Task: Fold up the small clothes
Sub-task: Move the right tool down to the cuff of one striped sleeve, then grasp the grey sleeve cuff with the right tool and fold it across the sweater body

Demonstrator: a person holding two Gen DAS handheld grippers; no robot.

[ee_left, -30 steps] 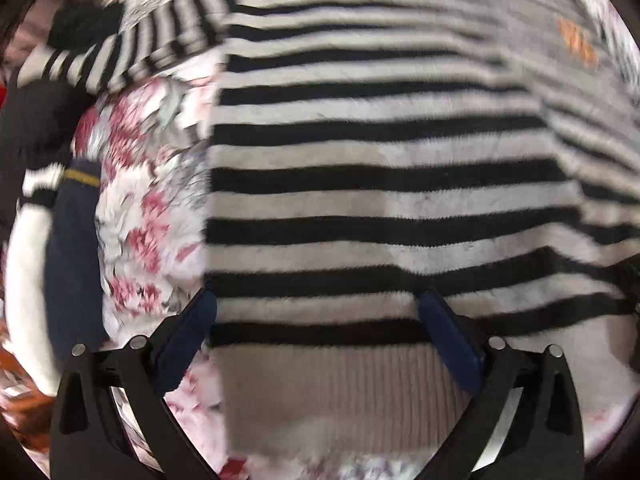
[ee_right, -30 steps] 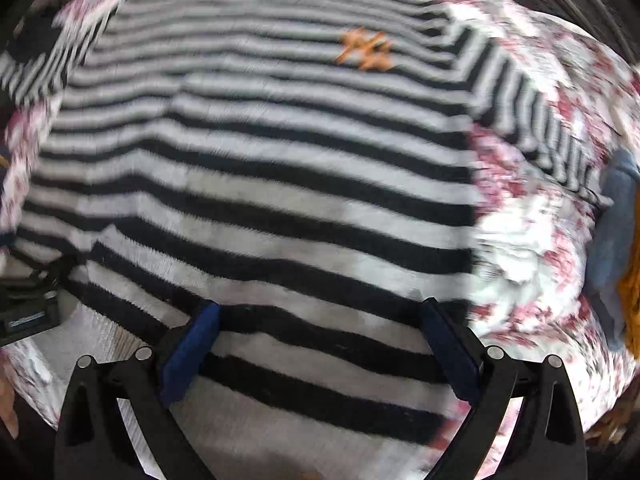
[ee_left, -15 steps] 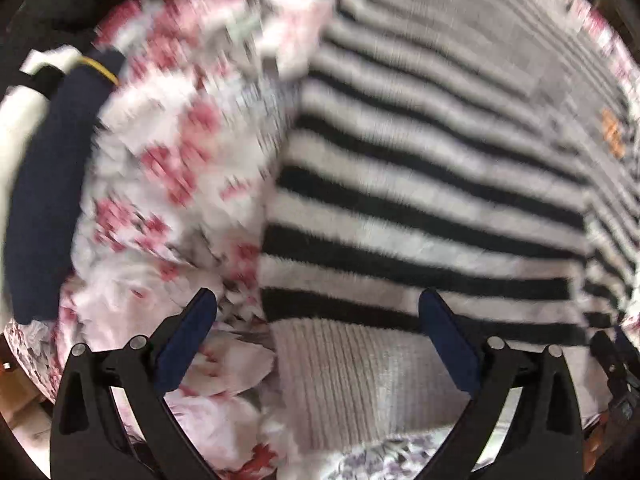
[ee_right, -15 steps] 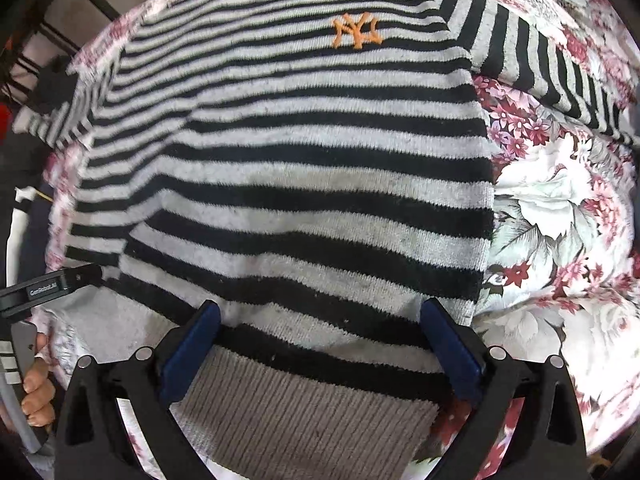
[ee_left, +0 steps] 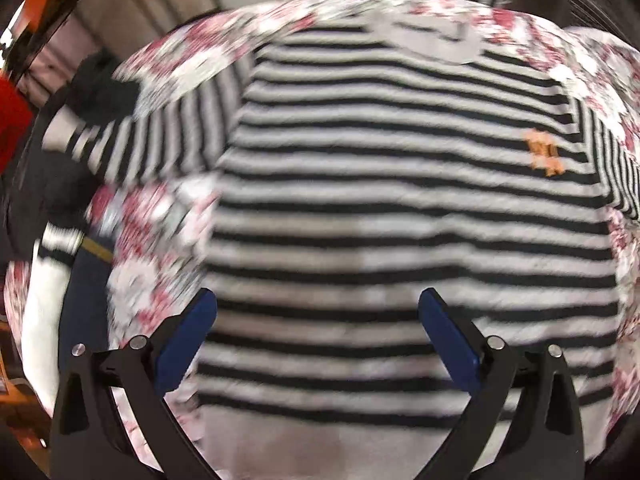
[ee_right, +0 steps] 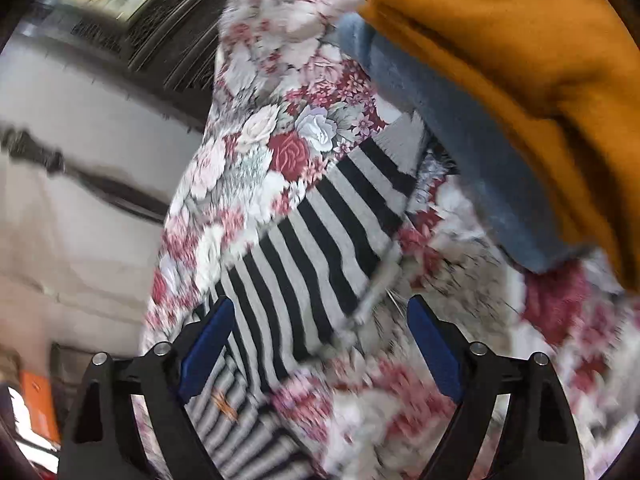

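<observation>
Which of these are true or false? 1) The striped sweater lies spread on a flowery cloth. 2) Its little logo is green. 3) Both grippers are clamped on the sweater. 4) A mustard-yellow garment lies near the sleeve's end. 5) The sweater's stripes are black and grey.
1) True: the striped sweater lies flat on the flowery cloth.
2) False: the logo is orange.
3) False: the left gripper and the right gripper both stand open, gripping nothing; the right one's jaws have just been closing a little, with the sleeve seen between them.
4) True: the mustard-yellow garment lies beyond the sleeve, over a blue garment.
5) True.
</observation>
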